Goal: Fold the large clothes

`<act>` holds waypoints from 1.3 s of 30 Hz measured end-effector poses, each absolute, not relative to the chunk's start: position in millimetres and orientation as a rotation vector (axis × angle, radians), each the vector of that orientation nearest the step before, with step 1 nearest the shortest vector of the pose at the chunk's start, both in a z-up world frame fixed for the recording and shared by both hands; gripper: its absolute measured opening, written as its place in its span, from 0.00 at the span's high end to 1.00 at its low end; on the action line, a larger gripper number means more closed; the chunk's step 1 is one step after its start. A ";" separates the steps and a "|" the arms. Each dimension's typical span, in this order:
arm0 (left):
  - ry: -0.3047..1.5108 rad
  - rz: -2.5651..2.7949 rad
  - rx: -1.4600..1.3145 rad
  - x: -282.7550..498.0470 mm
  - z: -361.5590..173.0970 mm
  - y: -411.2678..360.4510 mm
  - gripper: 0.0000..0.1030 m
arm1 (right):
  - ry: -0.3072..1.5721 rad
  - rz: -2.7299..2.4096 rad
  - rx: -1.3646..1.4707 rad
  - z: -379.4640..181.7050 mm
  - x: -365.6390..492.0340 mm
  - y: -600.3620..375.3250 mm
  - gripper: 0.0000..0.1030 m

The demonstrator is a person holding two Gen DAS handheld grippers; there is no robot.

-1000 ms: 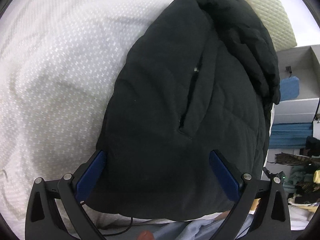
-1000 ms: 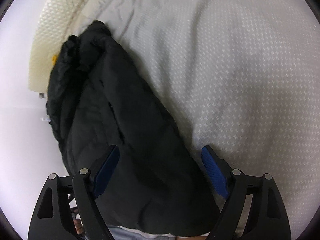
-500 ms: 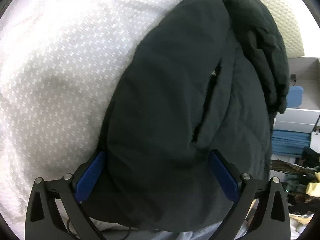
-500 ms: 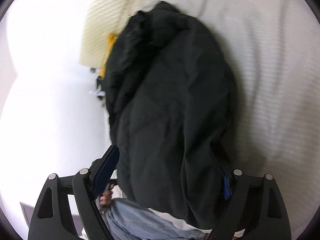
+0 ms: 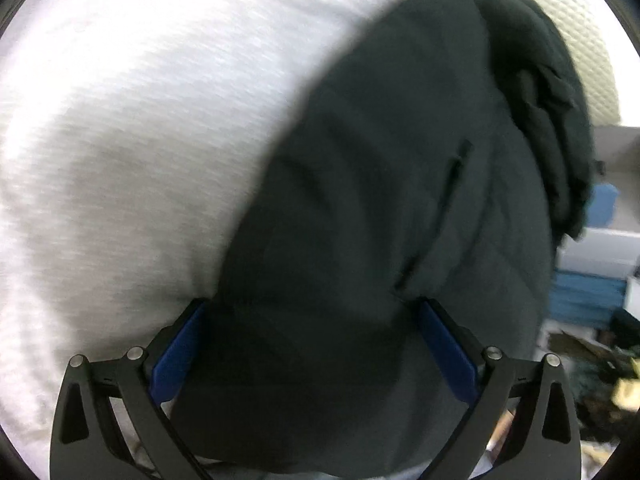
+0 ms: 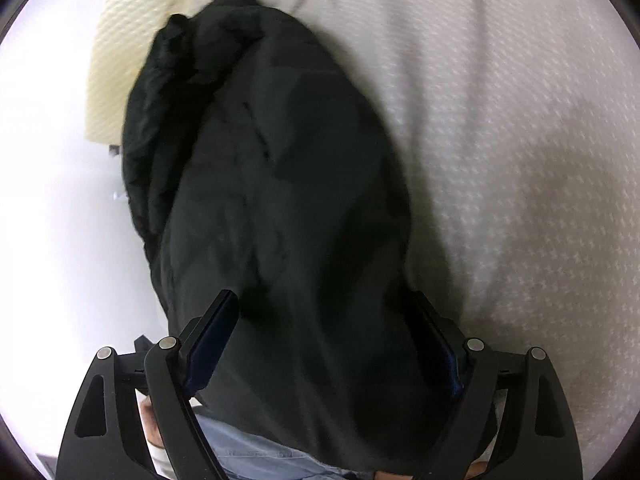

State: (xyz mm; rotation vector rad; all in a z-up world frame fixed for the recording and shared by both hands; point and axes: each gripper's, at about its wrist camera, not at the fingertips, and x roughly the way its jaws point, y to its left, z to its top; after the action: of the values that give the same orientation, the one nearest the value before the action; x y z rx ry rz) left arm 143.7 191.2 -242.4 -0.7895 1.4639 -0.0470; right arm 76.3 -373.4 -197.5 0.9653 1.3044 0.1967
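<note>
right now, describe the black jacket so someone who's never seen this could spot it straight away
Start from the white textured bedspread that fills most of both views. Along its edge, below a cream waffle-textured pillow, lies the black jacket, a long puffy bundle. It is the only dark thing on the bed, quilted, with a slanted pocket slit.

One black jacket point(image 5: 380, 220) on the one white bedspread point(image 5: 120, 140); one cream pillow point(image 6: 120, 60) at its far end; two grippers.
</note>
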 end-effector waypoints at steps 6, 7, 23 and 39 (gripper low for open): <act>1.330 -0.279 -0.820 139.1 -212.2 176.7 0.11 | 1.310 0.192 0.964 -201.4 71.6 -378.4 0.17; 1.311 -0.310 -0.827 138.4 -207.4 172.5 0.14 | 1.309 0.195 0.962 -201.6 71.4 -377.7 0.17; 1.377 -0.257 -0.853 147.7 -241.1 165.6 0.39 | 1.198 0.344 1.009 -181.1 88.6 -347.2 0.23; 1.237 -0.358 -0.829 152.2 -219.1 142.1 0.90 | 1.206 0.410 0.786 -166.3 94.6 -313.4 0.83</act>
State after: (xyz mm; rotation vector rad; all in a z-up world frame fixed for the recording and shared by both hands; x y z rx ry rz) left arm 152.2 142.1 -219.1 -0.8286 1.2373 -0.3577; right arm 94.6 -313.4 -166.3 0.7855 1.2061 0.4102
